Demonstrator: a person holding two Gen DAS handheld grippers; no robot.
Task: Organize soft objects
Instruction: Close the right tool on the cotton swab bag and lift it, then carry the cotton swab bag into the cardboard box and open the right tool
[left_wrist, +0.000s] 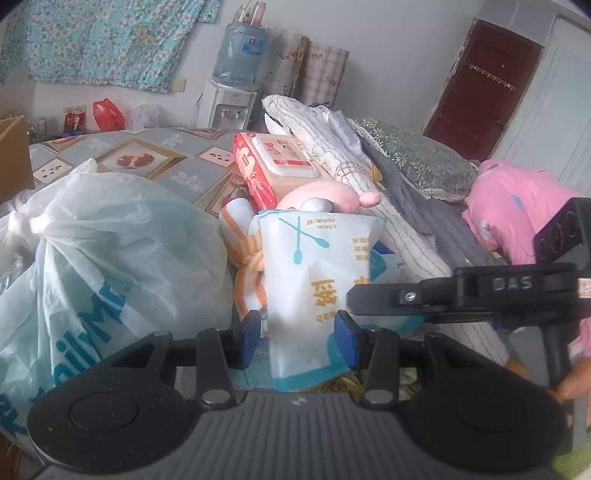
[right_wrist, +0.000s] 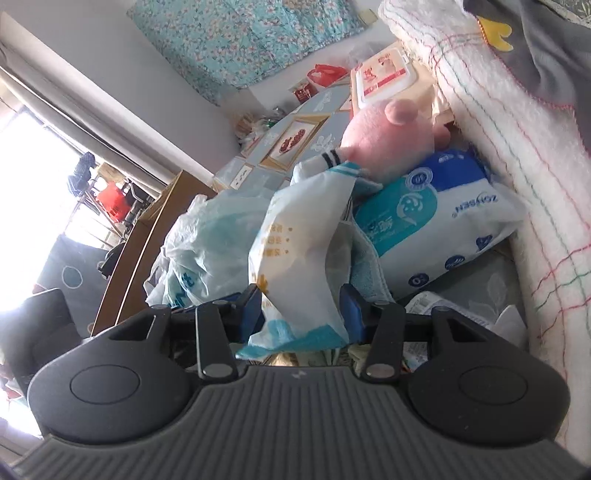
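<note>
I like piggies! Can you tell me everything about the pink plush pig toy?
The pink plush pig toy looks soft and fuzzy, with a rounded head and small ear or snout nubs. It lies in the pile, resting over the blue-and-white wipes pack, in front of the red-and-white lidded wipes pack. Its body is mostly hidden. Neither gripper touches it.

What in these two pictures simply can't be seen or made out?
- Left wrist view: the lower end of the white cotton-swab packet is hidden behind the left hand-held gripper.
- Left wrist view: contents of the tied plastic bag, clouded by its film.
- Right wrist view: the pink plush toy is partly covered by the packet and the blue wipes pack.
- Right wrist view: the window area is washed out by glare.
</note>
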